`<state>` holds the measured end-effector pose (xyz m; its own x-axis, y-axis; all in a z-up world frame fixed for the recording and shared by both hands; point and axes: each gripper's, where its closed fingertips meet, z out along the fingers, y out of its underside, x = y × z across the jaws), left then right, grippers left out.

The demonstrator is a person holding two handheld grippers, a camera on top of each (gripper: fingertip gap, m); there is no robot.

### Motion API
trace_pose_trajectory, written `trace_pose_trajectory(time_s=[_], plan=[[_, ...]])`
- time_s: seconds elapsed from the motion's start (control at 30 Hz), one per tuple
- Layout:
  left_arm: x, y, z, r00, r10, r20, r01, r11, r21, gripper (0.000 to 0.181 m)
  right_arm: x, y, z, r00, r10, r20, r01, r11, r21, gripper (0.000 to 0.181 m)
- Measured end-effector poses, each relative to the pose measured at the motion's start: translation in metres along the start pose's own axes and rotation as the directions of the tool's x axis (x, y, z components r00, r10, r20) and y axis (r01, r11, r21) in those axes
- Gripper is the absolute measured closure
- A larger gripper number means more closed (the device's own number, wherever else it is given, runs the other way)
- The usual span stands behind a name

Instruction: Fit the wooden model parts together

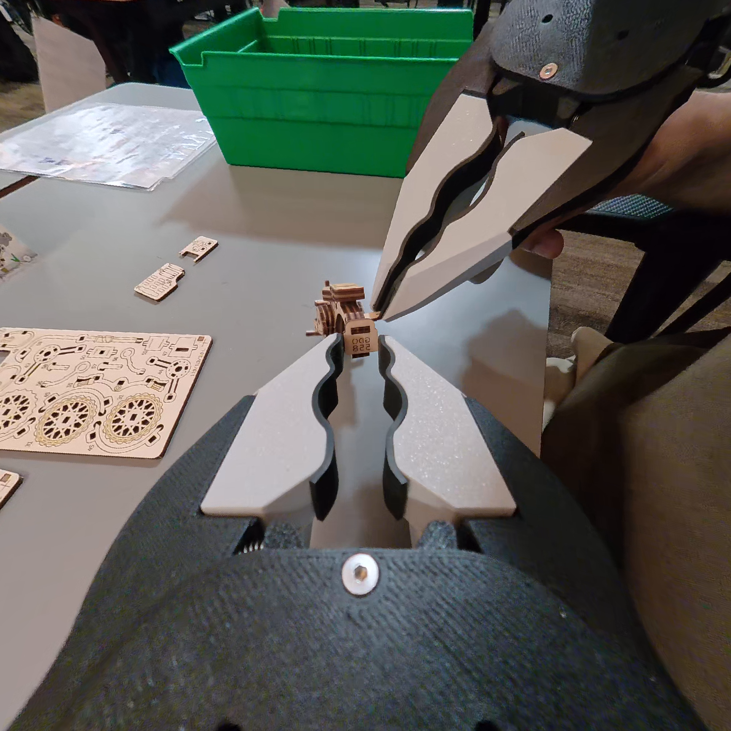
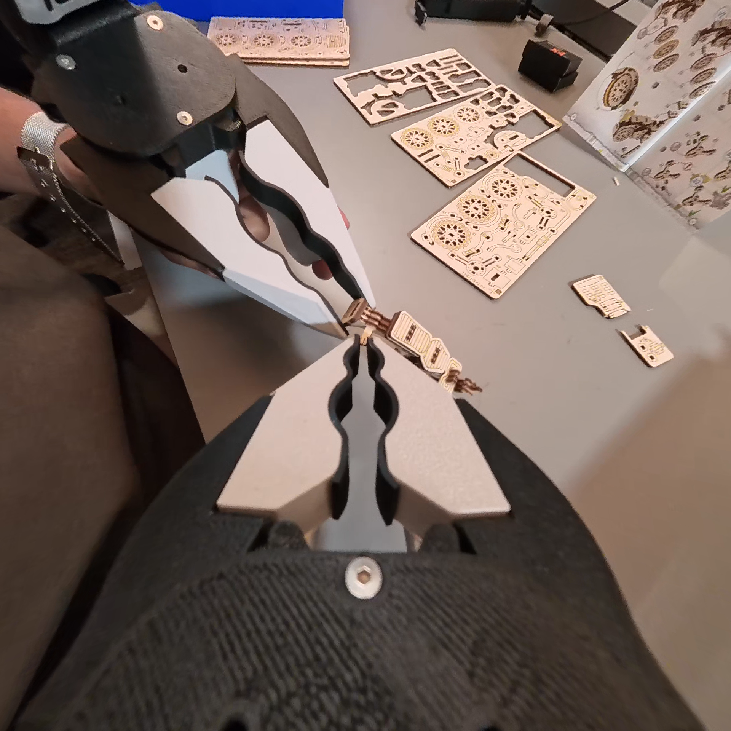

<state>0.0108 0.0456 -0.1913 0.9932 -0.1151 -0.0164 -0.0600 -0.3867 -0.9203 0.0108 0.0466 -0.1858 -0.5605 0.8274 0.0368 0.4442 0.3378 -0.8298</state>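
both grippers, left (image 1: 360, 343) and right (image 2: 364, 341), pinch the wooden model (image 1: 340, 312) (above the table (image 1: 257, 221))

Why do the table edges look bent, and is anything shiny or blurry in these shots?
Left wrist view: the wide lens bows the table edge, and glare whitens the plastic sleeve beside the green bin. Right wrist view: the same bowing, with the printed sheet smeared at the corner; the wooden model stays sharp.

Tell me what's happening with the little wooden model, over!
Left gripper shut on wooden model. Right gripper pinching small part at its end. Nothing blocking.
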Motion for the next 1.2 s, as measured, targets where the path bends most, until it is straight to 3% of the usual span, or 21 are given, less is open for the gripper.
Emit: trace_pose_trajectory(time_s=[0.2, 0.33, 0.83, 1.07, 1.2], plan=[[-0.006, 0.000, -0.001, 0.999, -0.036, 0.010, 0.036, 0.999, 0.003, 0.167, 0.004, -0.003, -0.006, 1.000, 0.005, 0.006, -0.005, 1.000, 0.018, 0.173], [-0.007, 0.000, -0.001, 0.999, -0.046, 0.007, 0.046, 0.999, 0.007, 0.167, 0.006, 0.000, -0.007, 1.000, -0.023, 0.007, 0.022, 1.000, 0.019, 0.181], [0.003, 0.000, -0.001, 0.999, 0.035, -0.016, -0.035, 0.999, 0.000, 0.167, -0.009, 0.011, 0.005, 0.989, -0.143, 0.028, 0.144, 0.989, -0.019, 0.181], [0.002, 0.002, -0.001, 0.999, 0.044, -0.015, -0.044, 0.999, -0.007, 0.167, -0.009, 0.007, -0.006, 0.981, -0.187, 0.053, 0.187, 0.982, 0.010, 0.181], [0.006, 0.003, -0.004, 0.995, 0.081, -0.050, -0.081, 0.997, -0.004, 0.167, 0.001, -0.007, -0.021, 0.954, -0.295, -0.048, 0.298, 0.951, 0.085, 0.178]])
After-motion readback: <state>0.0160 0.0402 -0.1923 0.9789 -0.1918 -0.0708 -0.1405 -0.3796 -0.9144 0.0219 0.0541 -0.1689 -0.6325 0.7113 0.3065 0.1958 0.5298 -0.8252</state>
